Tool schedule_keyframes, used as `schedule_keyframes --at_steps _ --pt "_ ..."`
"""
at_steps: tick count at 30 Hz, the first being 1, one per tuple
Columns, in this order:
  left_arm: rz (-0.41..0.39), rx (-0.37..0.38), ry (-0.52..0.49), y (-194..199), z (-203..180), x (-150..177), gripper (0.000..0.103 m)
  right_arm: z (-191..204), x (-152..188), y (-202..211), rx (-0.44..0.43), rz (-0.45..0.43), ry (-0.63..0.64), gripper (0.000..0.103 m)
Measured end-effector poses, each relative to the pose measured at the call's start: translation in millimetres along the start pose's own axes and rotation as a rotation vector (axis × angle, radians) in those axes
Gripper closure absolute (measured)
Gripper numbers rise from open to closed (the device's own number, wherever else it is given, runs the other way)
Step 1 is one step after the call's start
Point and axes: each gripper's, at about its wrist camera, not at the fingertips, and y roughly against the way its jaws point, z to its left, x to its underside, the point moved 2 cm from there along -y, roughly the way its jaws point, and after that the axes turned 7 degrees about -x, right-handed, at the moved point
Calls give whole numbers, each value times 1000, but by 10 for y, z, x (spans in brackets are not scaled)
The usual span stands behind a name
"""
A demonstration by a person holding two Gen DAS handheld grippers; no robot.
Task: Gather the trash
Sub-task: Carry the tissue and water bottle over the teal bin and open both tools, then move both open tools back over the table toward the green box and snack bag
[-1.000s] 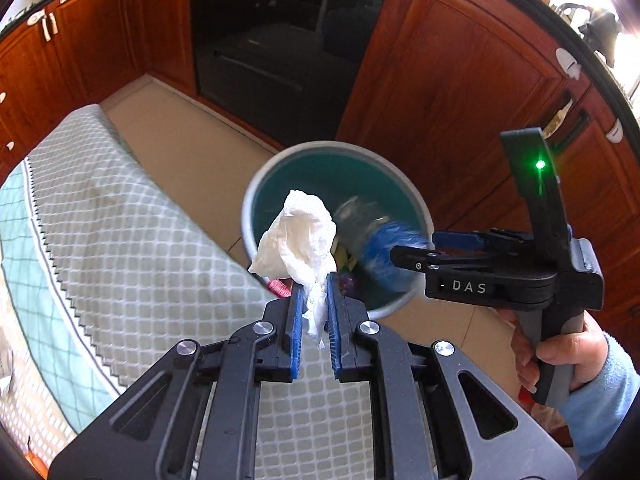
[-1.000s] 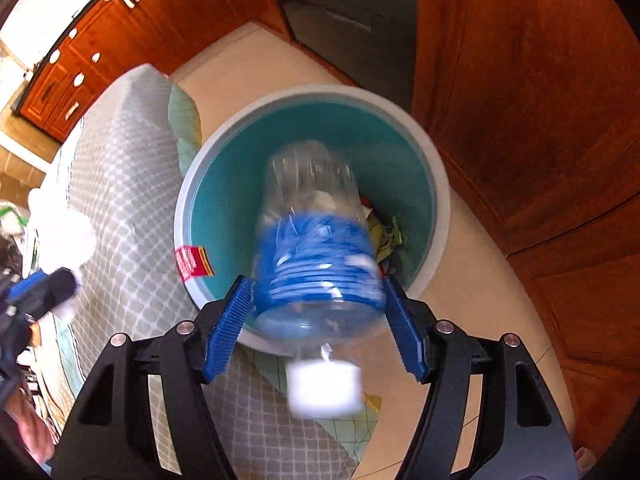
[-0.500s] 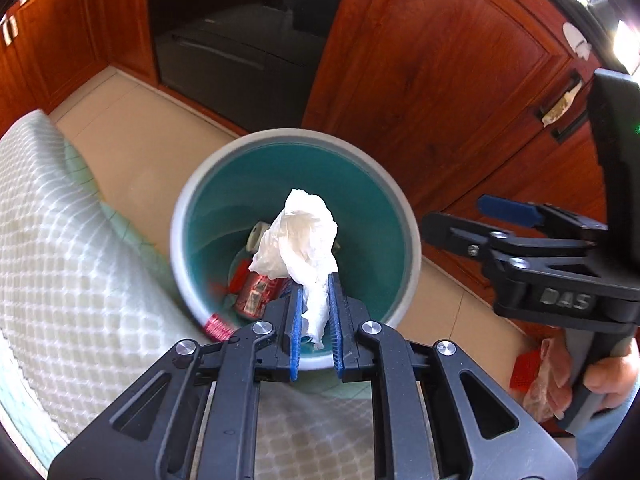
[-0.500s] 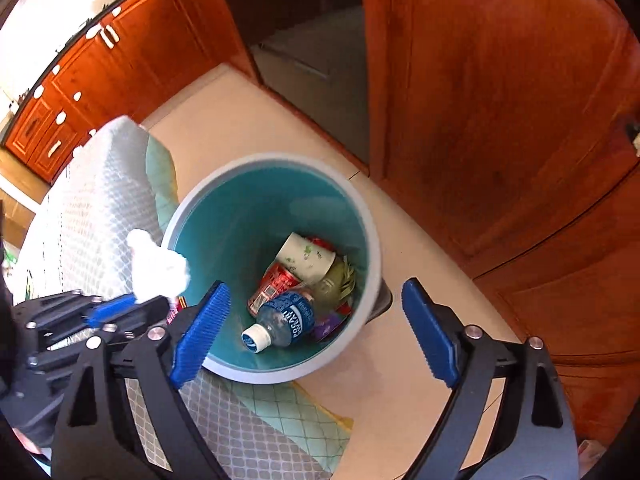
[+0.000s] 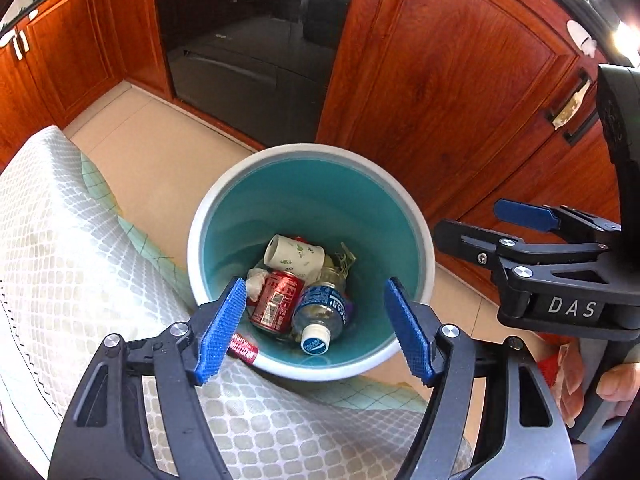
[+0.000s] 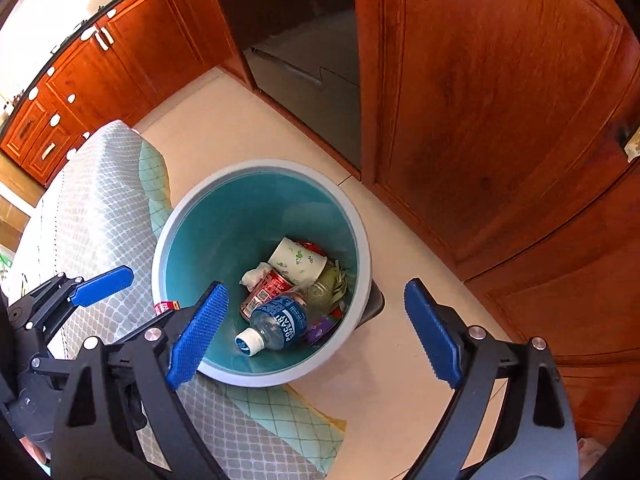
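Red-brown wooden cabinets and a dark oven front are seen behind a stretch of bare beige floor. At the near left, a worktop under a grey-and-white patterned cloth is seen, its rounded edge reaching the one bin (white rim, teal inside), which stands on the floor just beside it.

At the bin's bottom, five pieces of trash can be counted: one paper cup on its side, one red can, one blue-labelled plastic bottle with a white cap, one crumpled white tissue beside the can, and some greenish wrapping (other scraps beneath cannot be made out). A red label is seen at the bin's near rim.

Two claws are held above the bin. The left claw is opening, nothing between its blue pads. The right claw is spread wide and empty, gripped by a hand.
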Motion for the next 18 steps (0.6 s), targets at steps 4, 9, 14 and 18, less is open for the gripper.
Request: schedule_keyframes --at_steps 4,9,14,18 --pt "-5 -6 17 114 59 32 30 62 8 36 -1 -1 7 17" --pt "-23 -25 51 311 236 155 30 232 41 112 -11 -6 32 17" --pt "-42 -66 91 546 493 345 30 523 106 162 -40 -7 83 16" --pt "-59 -110 127 802 756 588 30 829 179 156 -75 5 124 16"
